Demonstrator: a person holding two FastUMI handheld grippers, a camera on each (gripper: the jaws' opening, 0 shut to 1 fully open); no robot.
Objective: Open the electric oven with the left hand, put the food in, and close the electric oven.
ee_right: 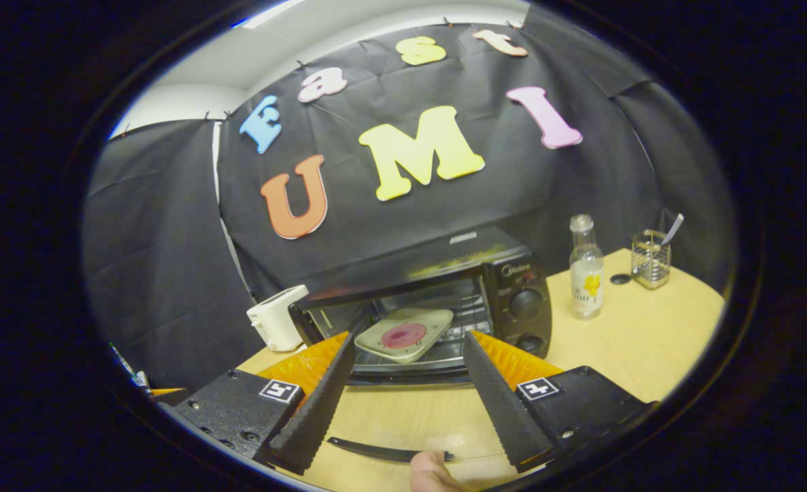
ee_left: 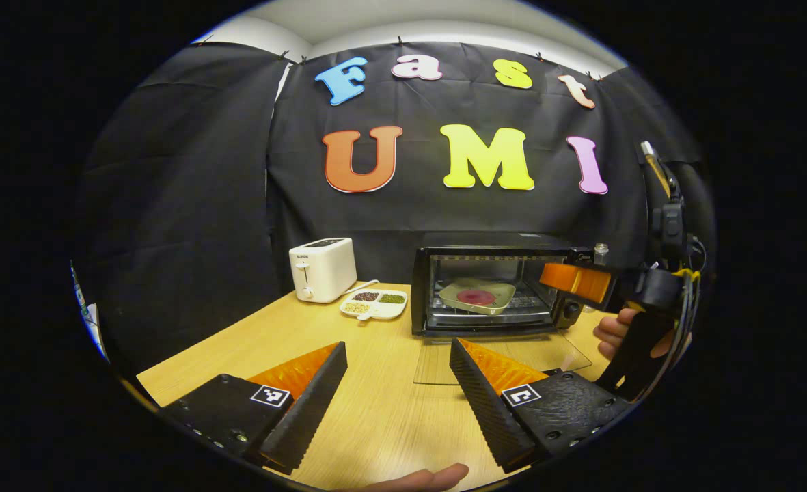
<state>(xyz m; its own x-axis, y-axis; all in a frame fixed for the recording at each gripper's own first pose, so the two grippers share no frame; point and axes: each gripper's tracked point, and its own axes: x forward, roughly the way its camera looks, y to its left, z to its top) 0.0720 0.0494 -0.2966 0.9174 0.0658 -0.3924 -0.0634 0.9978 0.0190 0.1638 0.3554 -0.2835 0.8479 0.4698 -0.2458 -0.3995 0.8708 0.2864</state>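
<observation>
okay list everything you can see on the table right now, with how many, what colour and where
Electric oven: one, black, back middle of the table, glass door folded down open.
Plate of food: one, pale green with a red round piece, on the oven rack.
Toaster: one, white, left of the oven.
Divided dish: one, white, holding grains, between toaster and oven.
Bottle: one, clear with a yellow label, right of the oven.
Wire holder: one, metal, with a utensil, far right.
Table: one, light wood.
Left tongs: open, empty, before the door.
Right tongs: open, empty, facing the oven.
</observation>
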